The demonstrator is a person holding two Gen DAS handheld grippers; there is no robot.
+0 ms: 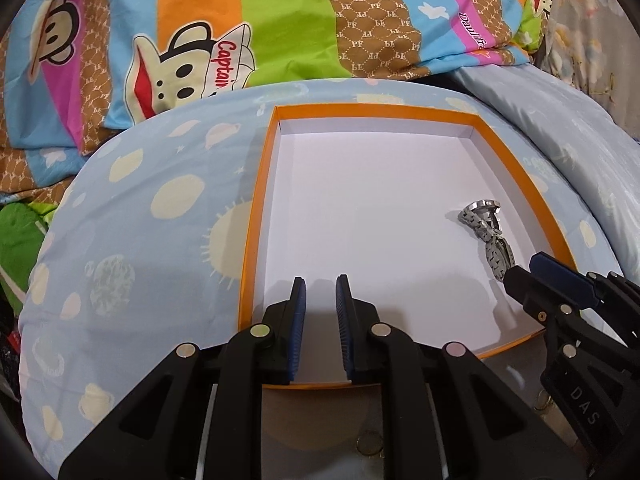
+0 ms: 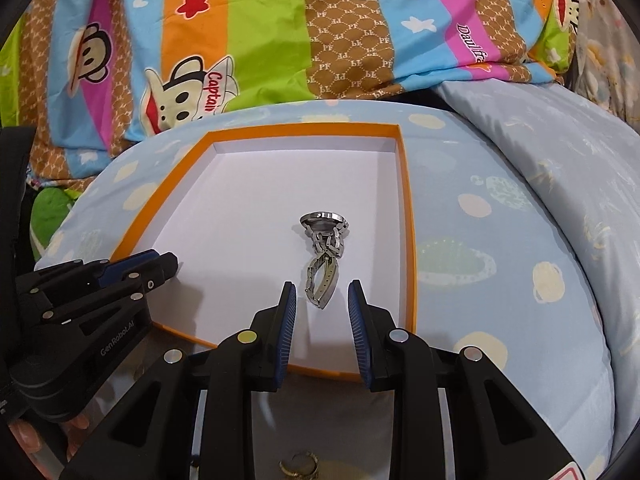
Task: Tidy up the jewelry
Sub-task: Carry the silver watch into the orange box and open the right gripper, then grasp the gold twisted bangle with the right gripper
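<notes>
Silver metal-band watch [image 2: 325, 254] lying inside orange-rimmed white box [image 2: 408, 208].

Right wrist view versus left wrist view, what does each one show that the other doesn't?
Only the right wrist view shows the watch lying in full, just ahead of the open right gripper, and a gold ring below it. Only the left wrist view shows a thin ring under the left gripper, and nothing between its fingers. Both show the orange-rimmed box on the blue cushion and the cartoon bedding.
</notes>
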